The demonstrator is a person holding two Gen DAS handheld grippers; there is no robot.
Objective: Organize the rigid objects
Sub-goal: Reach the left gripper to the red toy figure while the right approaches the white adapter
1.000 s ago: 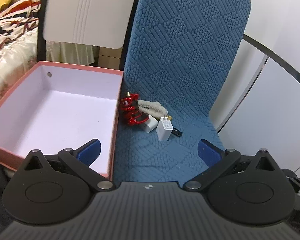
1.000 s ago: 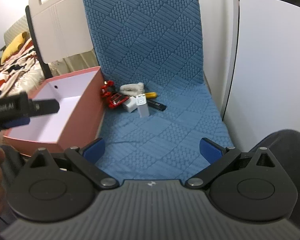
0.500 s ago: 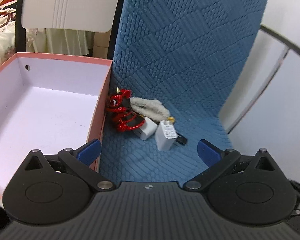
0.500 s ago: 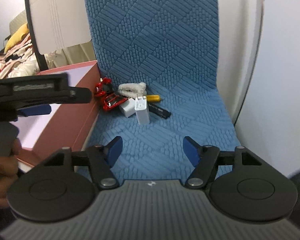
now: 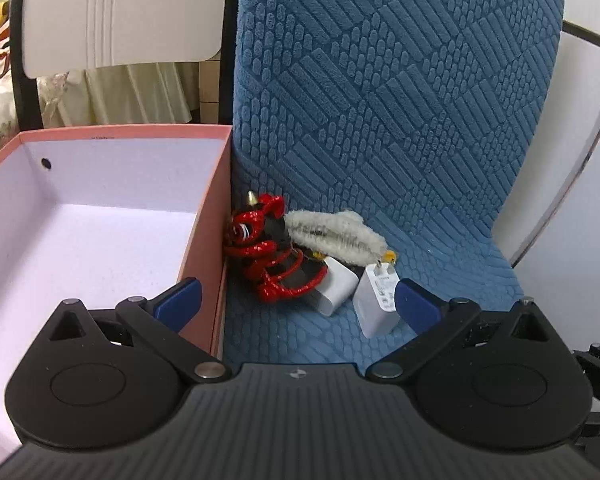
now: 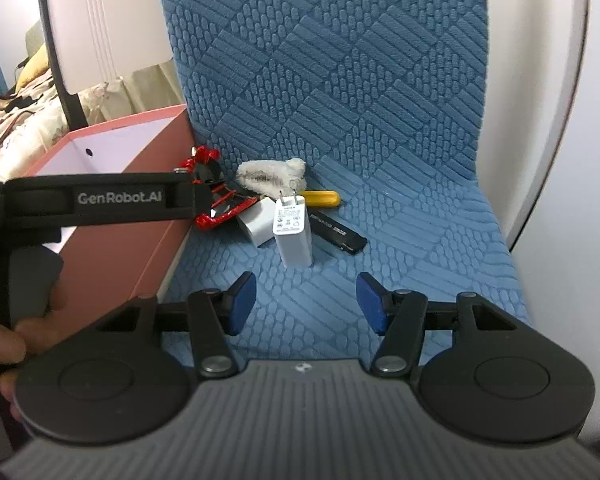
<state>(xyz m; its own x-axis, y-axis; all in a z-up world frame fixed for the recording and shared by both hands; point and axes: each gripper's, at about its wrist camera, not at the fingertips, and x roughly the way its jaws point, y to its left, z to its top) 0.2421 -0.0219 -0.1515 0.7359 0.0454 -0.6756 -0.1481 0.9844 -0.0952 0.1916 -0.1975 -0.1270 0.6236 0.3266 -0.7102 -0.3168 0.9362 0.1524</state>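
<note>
A small pile lies on the blue chair seat (image 6: 400, 240) beside a pink box (image 5: 204, 216): a red and black figurine (image 5: 272, 256), a white fluffy piece (image 5: 332, 234), two white charger plugs (image 5: 338, 280) (image 5: 376, 300), a yellow-handled tool (image 6: 320, 198) and a black stick (image 6: 338, 232). My left gripper (image 5: 296, 304) is open, close in front of the figurine and plugs. My right gripper (image 6: 306, 302) is open, narrower, just short of the nearer plug (image 6: 292, 232). The left gripper's body (image 6: 100, 200) crosses the right wrist view.
The pink box with a white inside (image 5: 80, 240) stands at the seat's left, empty in view. The chair's blue back (image 5: 400, 100) rises behind the pile. A white chair back (image 5: 120, 12) and a bed (image 6: 16, 120) lie to the left. A white wall (image 6: 560, 120) is right.
Both grippers have moved forward toward the pile. The right gripper's jaws have narrowed from wide open. The left gripper has shifted right, off the box toward the figurine.
</note>
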